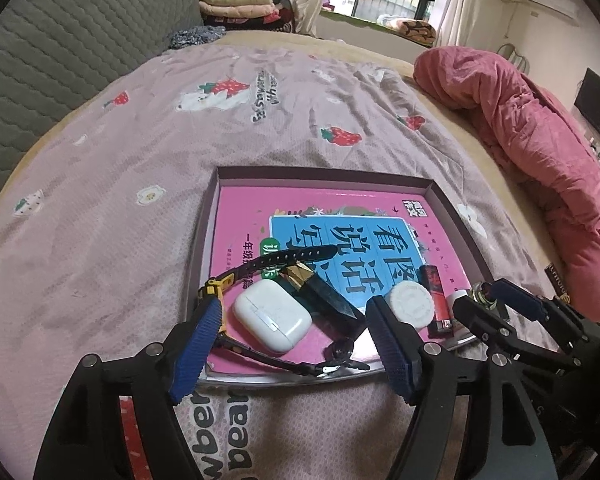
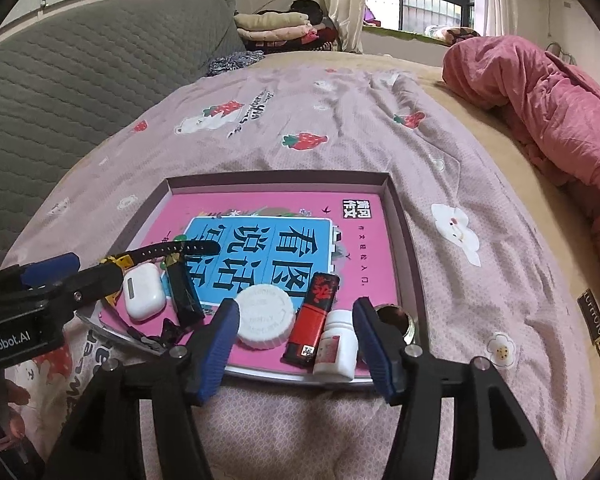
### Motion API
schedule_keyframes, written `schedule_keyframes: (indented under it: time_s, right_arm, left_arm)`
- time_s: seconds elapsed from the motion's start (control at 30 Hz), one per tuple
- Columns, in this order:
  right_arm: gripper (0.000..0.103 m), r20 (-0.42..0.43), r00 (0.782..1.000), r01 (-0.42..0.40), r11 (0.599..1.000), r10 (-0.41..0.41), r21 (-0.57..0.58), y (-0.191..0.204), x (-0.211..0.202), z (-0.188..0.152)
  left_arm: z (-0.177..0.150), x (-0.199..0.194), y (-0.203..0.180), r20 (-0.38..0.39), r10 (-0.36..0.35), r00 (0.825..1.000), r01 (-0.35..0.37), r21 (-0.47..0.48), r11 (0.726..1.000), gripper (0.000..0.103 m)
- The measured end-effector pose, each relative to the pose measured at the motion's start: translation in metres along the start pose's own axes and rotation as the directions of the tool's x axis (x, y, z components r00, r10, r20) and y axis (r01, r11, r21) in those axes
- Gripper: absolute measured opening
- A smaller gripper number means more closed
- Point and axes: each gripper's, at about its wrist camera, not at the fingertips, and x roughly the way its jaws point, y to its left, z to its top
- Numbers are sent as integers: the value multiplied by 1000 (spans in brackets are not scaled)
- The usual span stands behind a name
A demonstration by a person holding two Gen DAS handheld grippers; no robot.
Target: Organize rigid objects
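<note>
A flat box [image 2: 396, 216] sits on the bed [image 2: 340, 128] with a pink book [image 2: 364, 248] inside. On the book's near end lie a white earbud case [image 1: 272, 316], a red lighter [image 2: 314, 316], a round white lid [image 2: 264, 316] and a small white bottle [image 2: 336, 344]. The left hand-held gripper [image 1: 292, 320] is open around the case. The right hand-held gripper [image 2: 292, 324] is open around the lighter and bottle.

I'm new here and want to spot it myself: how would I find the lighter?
On the bed lies a shallow box lined by a pink book. Along its near edge, the lighter lies between a round white lid and a small white bottle: it alone is red and black.
</note>
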Motion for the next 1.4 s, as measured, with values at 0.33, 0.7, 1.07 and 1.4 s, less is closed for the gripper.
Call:
schedule_keyframes:
  time_s: [0.33,0.7,1.07,1.4]
  right_arm:
    - [68,23,999,28,1000,-28,-5,1,-7,1]
    - [69,63,998,31,999,-29,-25,4,-25,-4]
    - [69,110,994,30,999,-29,-10,3,-55,-19]
    - [69,135,990,45,998,-40,-34,12,-79,-40]
  left_arm:
    - [0,-3,1,-24,9,1000,-10,-8,1000,76]
    - [-8,-14,-12,11,12,1000,-13,46,999,76]
    - [-32,-26,-17,-15,79,997,-78,75,994,76]
    - [-53,-45,-15,-5,90,996,-90,62,994,76]
